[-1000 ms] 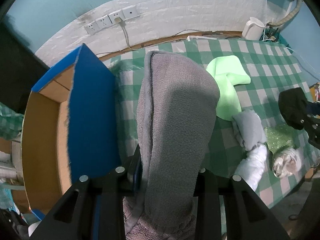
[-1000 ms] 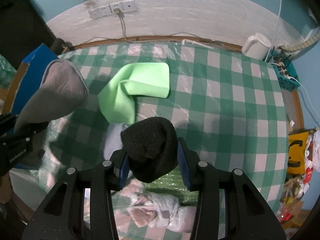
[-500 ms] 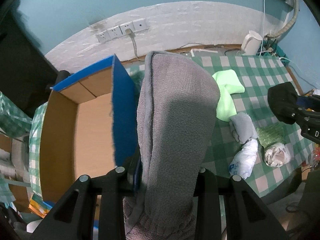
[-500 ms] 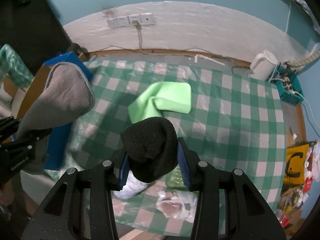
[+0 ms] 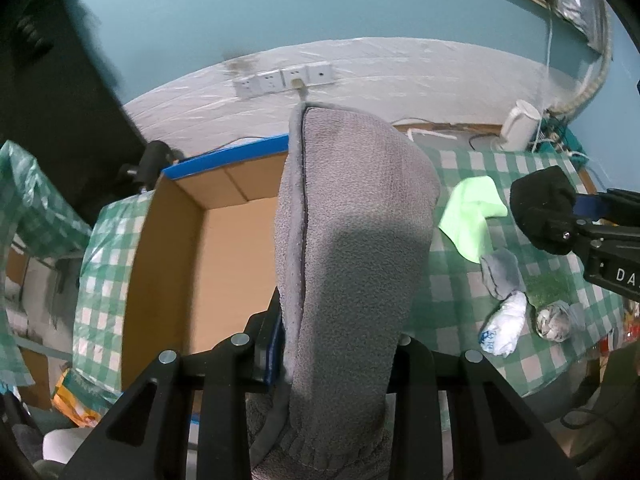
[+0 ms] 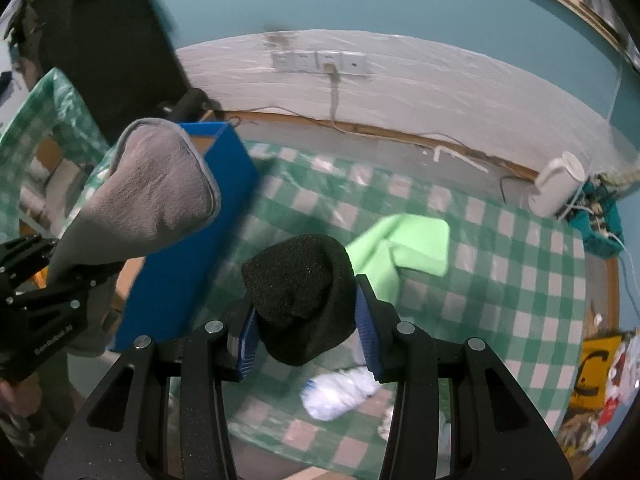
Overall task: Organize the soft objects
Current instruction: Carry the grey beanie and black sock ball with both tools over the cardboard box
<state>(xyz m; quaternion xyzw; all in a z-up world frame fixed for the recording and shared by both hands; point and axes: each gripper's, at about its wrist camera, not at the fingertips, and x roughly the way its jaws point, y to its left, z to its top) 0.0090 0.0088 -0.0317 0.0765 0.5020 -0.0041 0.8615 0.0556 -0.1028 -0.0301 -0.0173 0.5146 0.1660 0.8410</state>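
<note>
My left gripper (image 5: 336,344) is shut on a grey fleece cloth (image 5: 352,240) and holds it up above the open cardboard box (image 5: 236,248) with blue outer walls. The cloth also shows in the right wrist view (image 6: 148,208), beside the box (image 6: 192,264). My right gripper (image 6: 306,336) is shut on a black knit sock (image 6: 304,292), held high over the table; it shows at the right of the left wrist view (image 5: 544,208). A light green cloth (image 6: 404,240) lies on the checked table (image 6: 500,280).
On the table near the front edge lie a rolled grey sock (image 5: 500,272), a white bundle (image 5: 504,324), a green glittery piece (image 5: 544,288) and a patterned ball (image 5: 554,320). A white kettle (image 6: 556,188) stands at the far right. Wall sockets (image 6: 320,62) are behind.
Both grippers have risen and swung left with their loads. The box's open inside has come into the left wrist view under the grey cloth.
</note>
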